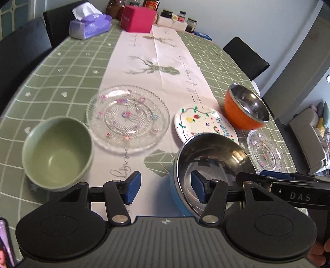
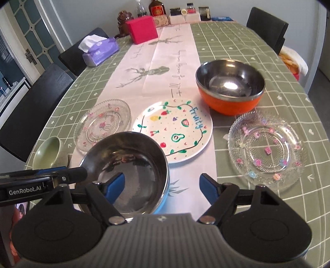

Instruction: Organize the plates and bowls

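Observation:
A steel-lined blue bowl (image 1: 214, 165) (image 2: 132, 165) stands near the table's front edge. My left gripper (image 1: 166, 187) is open astride its left wall, one blue pad inside the bowl and one outside. My right gripper (image 2: 162, 186) is open astride the opposite wall in the same way. Neither gripper's pads press on the bowl. Around it lie a green ceramic bowl (image 1: 57, 152) (image 2: 50, 154), a patterned glass plate (image 1: 127, 119) (image 2: 103, 123), a white "fruity" plate (image 1: 204, 121) (image 2: 175, 129), an orange steel-lined bowl (image 1: 245, 107) (image 2: 229, 86) and a second glass plate (image 1: 266, 152) (image 2: 266, 148).
A purple tissue pack (image 2: 101, 51), a pink box (image 2: 142, 28) and jars and bottles (image 2: 185, 12) stand at the table's far end. Black chairs (image 2: 37, 99) (image 1: 245, 57) line both sides. A phone (image 1: 5, 243) shows at the lower left.

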A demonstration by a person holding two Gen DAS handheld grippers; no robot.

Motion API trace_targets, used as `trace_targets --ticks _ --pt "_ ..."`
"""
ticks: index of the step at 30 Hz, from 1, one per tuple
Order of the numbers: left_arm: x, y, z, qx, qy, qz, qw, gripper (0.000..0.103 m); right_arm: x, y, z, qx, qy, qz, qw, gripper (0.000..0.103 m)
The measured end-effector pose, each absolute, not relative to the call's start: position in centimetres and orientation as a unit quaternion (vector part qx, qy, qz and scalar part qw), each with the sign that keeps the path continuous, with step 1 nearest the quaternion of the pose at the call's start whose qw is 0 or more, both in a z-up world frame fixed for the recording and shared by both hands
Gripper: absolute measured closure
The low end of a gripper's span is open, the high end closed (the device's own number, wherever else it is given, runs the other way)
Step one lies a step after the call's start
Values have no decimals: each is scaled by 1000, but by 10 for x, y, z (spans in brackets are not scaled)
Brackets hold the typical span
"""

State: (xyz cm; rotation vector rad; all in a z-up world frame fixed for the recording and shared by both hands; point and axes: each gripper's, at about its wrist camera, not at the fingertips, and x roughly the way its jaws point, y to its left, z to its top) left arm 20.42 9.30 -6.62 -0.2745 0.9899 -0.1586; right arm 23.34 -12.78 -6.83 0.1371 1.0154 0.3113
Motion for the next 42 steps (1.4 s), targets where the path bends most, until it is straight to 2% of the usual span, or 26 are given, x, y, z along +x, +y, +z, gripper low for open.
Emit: trace_targets --ticks 2,4,5,6,7,9,12,14,17,21,31,42 --pt "208 93 -73 -144 482 -84 860 39 237 -129 -73 70 492 149 855 35" --pt "209 91 -76 -141 487 -83 858 50 239 -131 -77 81 499 152 849 37" --pt "209 88 -77 -135 486 -82 860 52 240 -132 -79 87 503 154 846 43" --pt "209 87 -77 -131 486 -81 860 59 241 -133 -81 91 508 155 842 46" --pt "210 85 -78 -128 487 -80 860 64 243 -133 -83 95 511 158 840 48" --pt "210 85 -79 -131 487 -85 860 69 244 -133 -86 100 515 160 836 51" --pt "211 83 -78 -136 484 -95 859 82 243 -133 -88 107 518 162 833 64" --pt "210 81 -78 -133 484 -93 860 85 244 -134 -90 119 522 167 828 80" --pt "209 80 -77 -130 483 -85 862 86 243 -135 -90 128 522 166 827 85" --pt "206 78 -74 -116 480 -74 867 90 241 -135 -89 133 522 169 826 86" --pt "170 80 -47 -82 484 -71 868 90 208 -130 -72 128 525 193 819 86" --pt "124 96 -40 -2 549 -86 831 92 149 -106 -71 117 550 236 793 86"
